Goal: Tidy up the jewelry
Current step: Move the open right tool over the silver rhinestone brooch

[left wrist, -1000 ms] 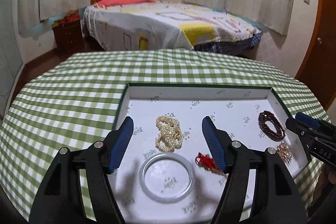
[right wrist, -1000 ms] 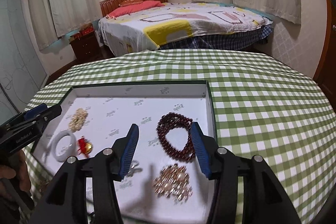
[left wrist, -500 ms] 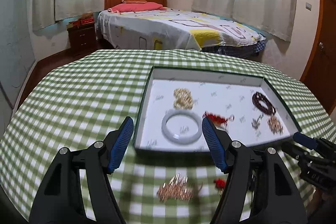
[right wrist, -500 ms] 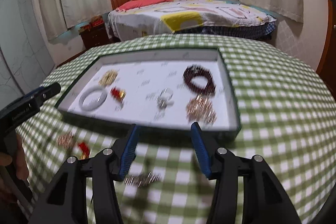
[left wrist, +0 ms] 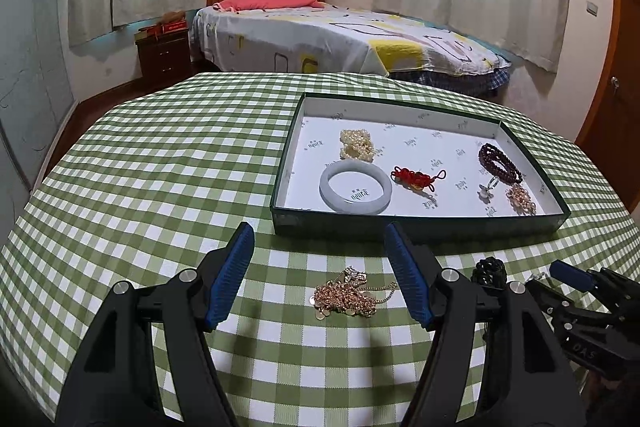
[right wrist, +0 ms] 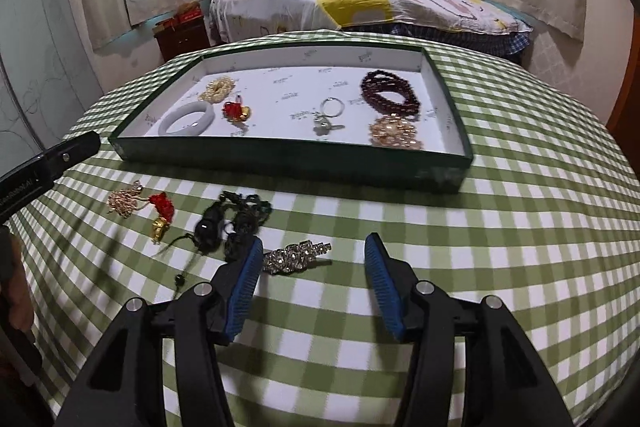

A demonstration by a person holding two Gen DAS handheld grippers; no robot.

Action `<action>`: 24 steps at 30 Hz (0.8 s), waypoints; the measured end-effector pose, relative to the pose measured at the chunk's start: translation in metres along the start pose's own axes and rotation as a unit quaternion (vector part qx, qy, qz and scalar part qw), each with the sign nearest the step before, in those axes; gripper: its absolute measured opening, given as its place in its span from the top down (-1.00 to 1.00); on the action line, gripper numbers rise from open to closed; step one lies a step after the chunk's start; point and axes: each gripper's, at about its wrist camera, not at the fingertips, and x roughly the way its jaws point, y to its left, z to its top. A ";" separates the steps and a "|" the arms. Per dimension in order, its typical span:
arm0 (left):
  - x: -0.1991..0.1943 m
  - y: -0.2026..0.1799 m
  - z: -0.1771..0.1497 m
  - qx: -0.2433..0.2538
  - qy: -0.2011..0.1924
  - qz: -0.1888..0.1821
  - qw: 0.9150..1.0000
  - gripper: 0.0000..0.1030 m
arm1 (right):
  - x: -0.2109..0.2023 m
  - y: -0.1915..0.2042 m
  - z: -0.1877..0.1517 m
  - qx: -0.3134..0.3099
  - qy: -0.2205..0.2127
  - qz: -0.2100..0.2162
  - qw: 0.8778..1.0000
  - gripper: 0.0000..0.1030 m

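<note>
A gold chain (left wrist: 352, 297) lay heaped on the bench (left wrist: 168, 187) in front of the tray (left wrist: 416, 227), near the bench's front edge. In the left wrist view it sat between and just beyond the fingertips of the left gripper (left wrist: 320, 267), whose jaws were spread wide and held nothing. To its right on the cloth lay a red tassel charm (right wrist: 162, 213) with a gold bead, then a black cord piece (right wrist: 232, 223), tangled, and then a rhinestone clip (right wrist: 296, 254). The clip lay just beside the left blue pad of the right gripper (right wrist: 314, 269), inside its gap and toward that side. The right jaws were also spread and empty, hanging above the cloth.

The tray, dark green outside and lined with white printed paper, stood farther back toward the bench's right side. In its left part lay a pearl bracelet (left wrist: 357, 145) and, nearer the front wall, a white bangle (left wrist: 355, 187). A red knot (left wrist: 416, 178) lay just right of the bangle. In the right part a dark bead bracelet (left wrist: 500, 163) lay toward the back, with a silver ring (right wrist: 330, 113) and a gold cluster (right wrist: 395, 131) nearer the front wall.

Beyond the bench's far edge stood a bed (left wrist: 328, 35) with a patterned cover.
</note>
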 end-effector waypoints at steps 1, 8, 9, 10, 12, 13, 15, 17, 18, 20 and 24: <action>-0.001 0.000 0.000 0.000 0.000 -0.001 1.000 -0.28 | -0.001 -0.002 -0.001 0.003 0.000 -0.003 1.000 -0.02; 0.001 -0.005 -0.003 0.004 0.005 -0.001 1.000 -0.28 | -0.003 -0.007 0.000 0.010 -0.001 -0.005 1.000 -0.02; 0.001 -0.005 -0.003 0.004 0.006 -0.001 1.000 -0.28 | -0.003 -0.005 0.000 0.009 -0.001 -0.003 1.000 -0.02; 0.001 -0.005 -0.003 0.004 0.006 -0.001 1.000 -0.28 | -0.002 -0.004 -0.001 0.009 0.000 -0.001 1.000 -0.02; 0.002 -0.006 -0.004 0.005 0.007 -0.001 1.000 -0.28 | 0.000 -0.003 -0.001 0.008 0.003 0.001 1.000 -0.02; 0.003 -0.006 -0.004 0.005 0.009 0.000 1.000 -0.28 | 0.001 -0.002 -0.001 0.008 0.004 0.003 1.000 -0.02; 0.004 -0.006 -0.005 0.005 0.011 0.000 1.000 -0.28 | 0.002 0.000 -0.001 0.006 0.006 0.004 1.000 -0.02; 0.005 -0.006 -0.005 0.005 0.012 -0.001 1.000 -0.28 | 0.004 0.003 -0.002 0.002 0.009 0.005 1.000 -0.02; 0.005 -0.005 -0.006 0.005 0.012 -0.001 1.000 -0.28 | 0.006 0.003 -0.002 0.000 0.011 0.004 1.000 -0.02; 0.005 -0.005 -0.006 0.005 0.012 -0.001 1.000 -0.28 | 0.006 0.003 -0.003 -0.003 0.010 0.001 1.000 -0.02; 0.006 -0.005 -0.006 0.004 0.012 -0.001 1.000 -0.28 | 0.005 -0.002 -0.003 0.002 0.010 -0.007 1.000 -0.02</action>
